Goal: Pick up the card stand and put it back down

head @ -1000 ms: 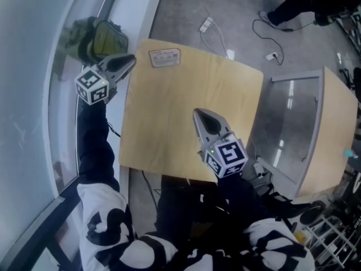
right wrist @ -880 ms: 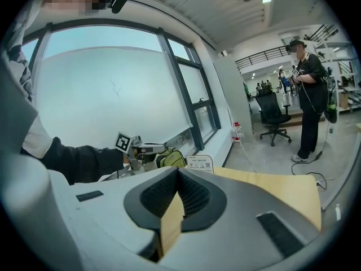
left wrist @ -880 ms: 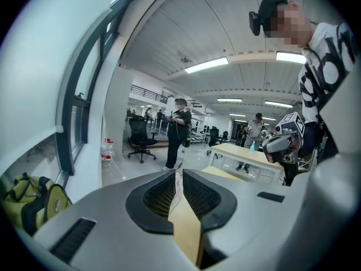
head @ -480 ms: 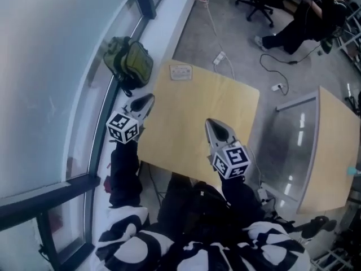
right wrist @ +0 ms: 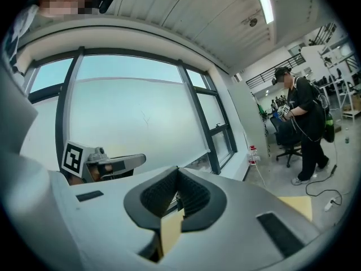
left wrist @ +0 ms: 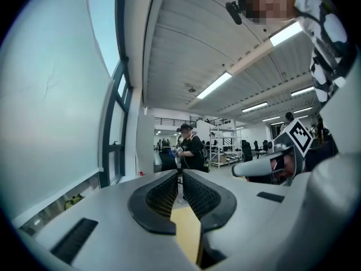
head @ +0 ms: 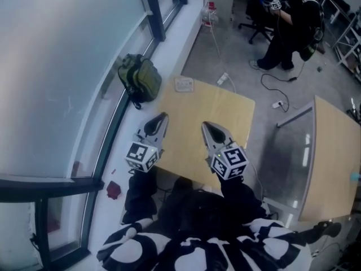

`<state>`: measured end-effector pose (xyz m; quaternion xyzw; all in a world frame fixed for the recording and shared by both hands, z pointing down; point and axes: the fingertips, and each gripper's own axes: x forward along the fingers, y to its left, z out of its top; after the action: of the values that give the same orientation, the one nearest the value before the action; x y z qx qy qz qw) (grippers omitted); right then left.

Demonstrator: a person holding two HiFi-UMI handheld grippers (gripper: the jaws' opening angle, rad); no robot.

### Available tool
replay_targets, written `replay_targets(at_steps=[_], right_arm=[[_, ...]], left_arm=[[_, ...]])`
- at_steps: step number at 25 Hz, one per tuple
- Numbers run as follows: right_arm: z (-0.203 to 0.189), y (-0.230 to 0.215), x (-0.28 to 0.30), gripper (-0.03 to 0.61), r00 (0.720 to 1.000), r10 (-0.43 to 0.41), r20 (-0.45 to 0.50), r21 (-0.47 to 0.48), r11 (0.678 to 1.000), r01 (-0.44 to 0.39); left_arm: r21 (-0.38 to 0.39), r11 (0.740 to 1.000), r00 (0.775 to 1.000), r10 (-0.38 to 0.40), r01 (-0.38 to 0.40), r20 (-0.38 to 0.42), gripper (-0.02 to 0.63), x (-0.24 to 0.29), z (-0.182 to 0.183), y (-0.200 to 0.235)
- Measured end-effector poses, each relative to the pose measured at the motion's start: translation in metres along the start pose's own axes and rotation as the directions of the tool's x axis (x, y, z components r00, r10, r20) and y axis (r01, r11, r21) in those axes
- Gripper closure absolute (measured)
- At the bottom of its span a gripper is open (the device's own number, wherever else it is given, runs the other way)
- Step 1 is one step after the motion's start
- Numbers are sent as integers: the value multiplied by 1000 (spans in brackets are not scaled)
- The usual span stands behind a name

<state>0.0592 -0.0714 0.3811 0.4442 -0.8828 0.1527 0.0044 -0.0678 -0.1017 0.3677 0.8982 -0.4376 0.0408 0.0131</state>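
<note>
Wood table keeps the card stand at its far edge; a nudge may drop it. Closed and empty: left gripper, right gripper.

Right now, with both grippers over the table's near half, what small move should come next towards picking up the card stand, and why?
Probably reach the left gripper forward toward the card stand, opening its jaws on the way. The stand sits at the far edge of the table, ahead on that gripper's side. Its jaws, like those of the right gripper, are together and empty.
</note>
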Motion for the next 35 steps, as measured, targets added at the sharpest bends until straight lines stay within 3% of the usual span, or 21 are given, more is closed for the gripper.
replay_targets(at_steps=[4, 10, 14, 18, 22, 29, 35], right_arm=[[-1, 8, -13, 566, 1000, 3, 13, 3, 1000, -3], [4, 10, -33, 566, 999, -24, 31, -44, 999, 26], [7, 12, -41, 566, 998, -41, 44, -61, 997, 43], [8, 18, -45, 568, 998, -56, 30, -132, 990, 59], [11, 25, -45, 568, 995, -91, 28, -224, 970, 95], [11, 33, -41, 568, 997, -79, 21, -215, 973, 81], [6, 30, -48, 568, 996, -92, 19, -208, 974, 93]], left_arm=[[27, 998, 997, 59, -60, 46, 584, -9, 13, -35], [-69, 981, 978, 188, -182, 92, 584, -28, 20, -43], [-77, 966, 964, 254, -248, 81, 611, -34, 21, -42], [-91, 967, 967, 244, -238, 69, 611, -34, 17, -54], [-54, 968, 966, 247, -243, 76, 611, -34, 24, -61], [-25, 967, 964, 256, -254, 68, 611, -36, 22, -62], [-33, 981, 980, 191, -189, 47, 611, -28, 11, -76]])
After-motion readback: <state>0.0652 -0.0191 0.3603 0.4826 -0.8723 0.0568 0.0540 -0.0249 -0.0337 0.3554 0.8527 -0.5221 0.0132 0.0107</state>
